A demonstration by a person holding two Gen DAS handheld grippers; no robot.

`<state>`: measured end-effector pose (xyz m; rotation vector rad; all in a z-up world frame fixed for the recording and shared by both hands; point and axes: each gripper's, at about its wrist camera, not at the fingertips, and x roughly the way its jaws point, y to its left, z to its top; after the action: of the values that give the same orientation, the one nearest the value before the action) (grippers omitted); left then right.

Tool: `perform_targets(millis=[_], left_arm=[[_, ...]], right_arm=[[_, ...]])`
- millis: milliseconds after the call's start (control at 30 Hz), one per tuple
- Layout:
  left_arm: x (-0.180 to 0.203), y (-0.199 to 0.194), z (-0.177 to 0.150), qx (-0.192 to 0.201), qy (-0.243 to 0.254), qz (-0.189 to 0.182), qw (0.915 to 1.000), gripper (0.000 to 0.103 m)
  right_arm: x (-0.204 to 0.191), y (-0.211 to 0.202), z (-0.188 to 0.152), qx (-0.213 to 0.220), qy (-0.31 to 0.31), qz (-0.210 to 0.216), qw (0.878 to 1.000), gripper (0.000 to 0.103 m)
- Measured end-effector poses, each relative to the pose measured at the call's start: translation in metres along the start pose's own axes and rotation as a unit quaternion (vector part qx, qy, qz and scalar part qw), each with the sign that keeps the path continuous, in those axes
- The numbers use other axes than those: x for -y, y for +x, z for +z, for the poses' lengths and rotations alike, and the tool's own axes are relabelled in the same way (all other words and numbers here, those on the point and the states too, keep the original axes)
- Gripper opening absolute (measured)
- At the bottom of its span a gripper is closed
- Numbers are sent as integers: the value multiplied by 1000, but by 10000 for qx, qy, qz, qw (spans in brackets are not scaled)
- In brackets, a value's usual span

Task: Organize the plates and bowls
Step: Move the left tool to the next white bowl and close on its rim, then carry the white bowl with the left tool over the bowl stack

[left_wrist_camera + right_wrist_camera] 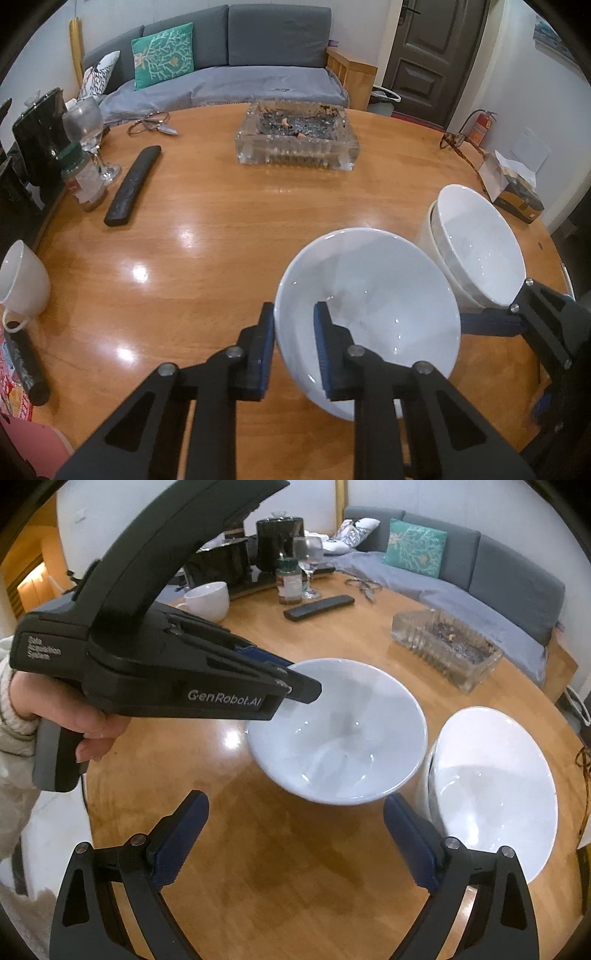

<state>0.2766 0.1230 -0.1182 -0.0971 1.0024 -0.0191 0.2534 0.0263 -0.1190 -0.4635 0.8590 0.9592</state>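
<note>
A white bowl (369,295) (340,734) sits tilted over the wooden table (207,258). My left gripper (295,343) (291,675) is shut on its near rim, one pad inside the bowl and one outside. Two more white bowls (480,247) (491,794) are nested together just to the right of it, close beside the held bowl. My right gripper (295,805) is open in front of both, low over the table, with nothing between its fingers; its right finger (410,845) is close to the nested bowls. A person's hand (88,731) holds the left gripper's handle.
A glass ashtray (297,136) stands at the table's far middle. At the left are a black remote (133,184), a jar (83,177), a wine glass (88,129) and a white cup (22,280). Eyeglasses (458,142) and a box (517,195) are far right.
</note>
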Motion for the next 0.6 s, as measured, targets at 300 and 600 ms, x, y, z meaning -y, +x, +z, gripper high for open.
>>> perform_targets(millis=[300,600], left_arm=[[-9,-4,-9,-14,15,97,10000,18],[-13,-15,-27,-86,36,-6,10000,18]], right_arm=[[-8,13,3,134,-153,-243,9995,95],[-10,11,3,238,-183,-88,9995,95]])
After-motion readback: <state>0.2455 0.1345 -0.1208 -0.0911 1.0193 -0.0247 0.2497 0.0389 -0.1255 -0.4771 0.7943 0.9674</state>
